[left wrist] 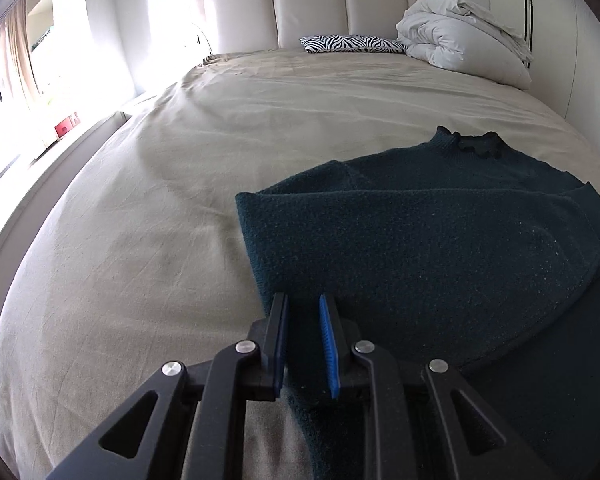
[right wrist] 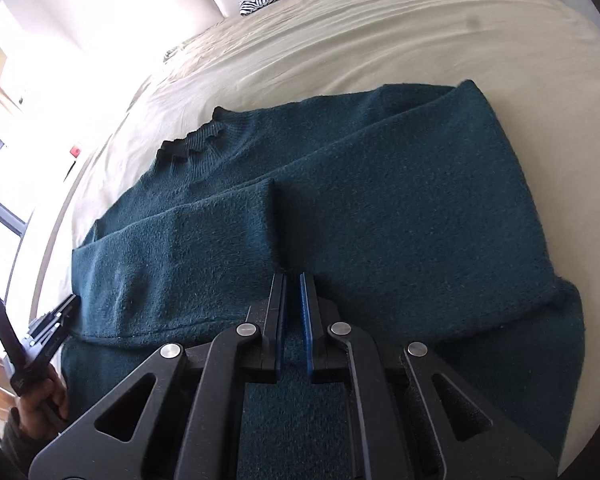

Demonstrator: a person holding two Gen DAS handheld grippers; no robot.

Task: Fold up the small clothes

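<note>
A dark teal sweater (left wrist: pixel 440 240) lies flat on the bed, collar (left wrist: pixel 478 145) away from me, both sleeves folded across the body. In the right wrist view the sweater (right wrist: pixel 380 200) fills the middle, and the two sleeve ends meet in front of my fingers. My left gripper (left wrist: pixel 303 304) is over the sweater's left edge near the hem, its jaws a small gap apart with nothing between them. My right gripper (right wrist: pixel 292 280) is over the middle of the sweater, its jaws nearly together and holding nothing. The left gripper also shows in the right wrist view (right wrist: pixel 32 336), held in a hand.
The beige bed sheet (left wrist: pixel 180 200) spreads wide to the left and beyond the sweater. A zebra pillow (left wrist: pixel 352 43) and a bunched white duvet (left wrist: pixel 460 36) lie by the padded headboard (left wrist: pixel 300 4). A window (left wrist: pixel 4 80) is at the left.
</note>
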